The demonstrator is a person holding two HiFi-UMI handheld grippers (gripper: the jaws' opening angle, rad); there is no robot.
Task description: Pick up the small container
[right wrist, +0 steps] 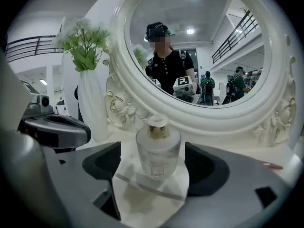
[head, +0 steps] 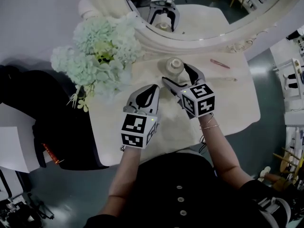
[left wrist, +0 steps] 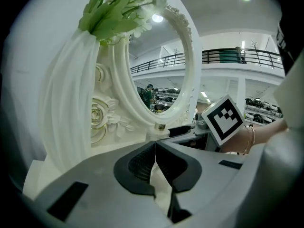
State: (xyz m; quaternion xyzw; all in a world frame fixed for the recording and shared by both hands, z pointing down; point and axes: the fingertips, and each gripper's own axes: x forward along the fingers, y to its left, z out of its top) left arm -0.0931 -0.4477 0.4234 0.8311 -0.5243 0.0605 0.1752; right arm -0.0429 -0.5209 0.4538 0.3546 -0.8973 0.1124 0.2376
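**Small container [right wrist: 158, 151] upright between wide jaws**

The small container [head: 174, 66] stands on a cream table [head: 237, 103] just in front of the base of a large mirror [right wrist: 199, 120] with a carved white frame. It is a squat clear glass jar with a gold neck and a pale cap [right wrist: 157, 122]. Its long axis runs straight up and down, cap uppermost, with no tilt that shows.

The right gripper [right wrist: 154, 170] has its claw spread wide, one jaw on each side of the jar. In the right gripper view a strip of bare tabletop shows between each jaw and the glass, so they look apart. The left gripper [left wrist: 154, 151] hovers over the table to the left and nearer the person, well clear of the jar, its jaws pressed together with nothing between them.

To the left of the mirror, a bunch of pale green flowers [head: 97, 51] rises from a tall white vase [right wrist: 90, 108]. A thin pink stick [head: 220, 63] lies flat on the table to the right of the jar, near the frame.

The table has a wavy edge and stands on a grey floor [head: 266, 80]. The left gripper view shows a bright hall with a balcony railing [left wrist: 228, 56] along an upper level.
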